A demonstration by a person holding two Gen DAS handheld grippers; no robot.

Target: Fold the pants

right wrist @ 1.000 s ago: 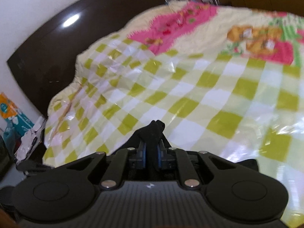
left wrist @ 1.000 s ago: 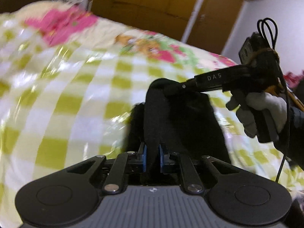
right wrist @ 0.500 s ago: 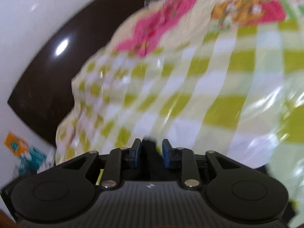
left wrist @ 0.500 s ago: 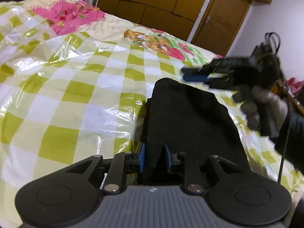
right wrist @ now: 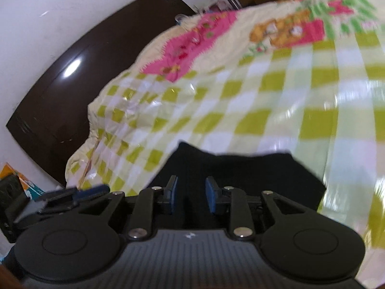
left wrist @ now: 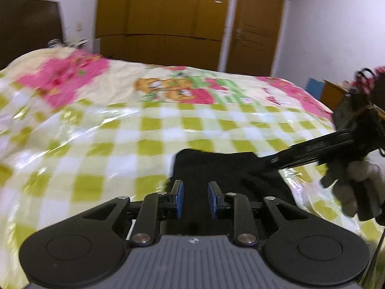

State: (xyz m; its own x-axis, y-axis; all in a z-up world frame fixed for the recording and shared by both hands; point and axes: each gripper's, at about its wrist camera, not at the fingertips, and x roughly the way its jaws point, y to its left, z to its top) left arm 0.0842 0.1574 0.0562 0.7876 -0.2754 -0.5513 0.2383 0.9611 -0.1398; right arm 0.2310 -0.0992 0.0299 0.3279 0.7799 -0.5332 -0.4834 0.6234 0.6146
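**A:** Where do things stand on the bed [left wrist: 101,144]?

**B:** It fills both views, under a glossy green-and-white checked cover with pink cartoon prints. The black pants [left wrist: 216,166] lie near its front edge as a compact folded block, right in front of you. Your left hand-held gripper [left wrist: 194,198] has its blue pads parted with only dark cloth showing beyond them; nothing is pinched. Your right hand-held gripper [right wrist: 190,193] is likewise apart and empty over the same block.

**A:** So how should I finish this step?

**B:** My judgement is that the fold is laid and you are letting go. Draw both tools away without the pads snagging the top layer. The cover looks slick, so a dragged edge could slide the whole block. If a corner springs up, press it flat rather than re-gripping.

**A:** What does each camera add?

**B:** The left wrist view shows the wooden wardrobe [left wrist: 158,16], the door, and your right tool from the side with a pale glove on its handle, its tip over the pants' right corner. The right wrist view shows the dark headboard [right wrist: 72,77], the pants' left edge, and your left tool's blue pad [right wrist: 91,191] low at left. Both are motion-blurred.
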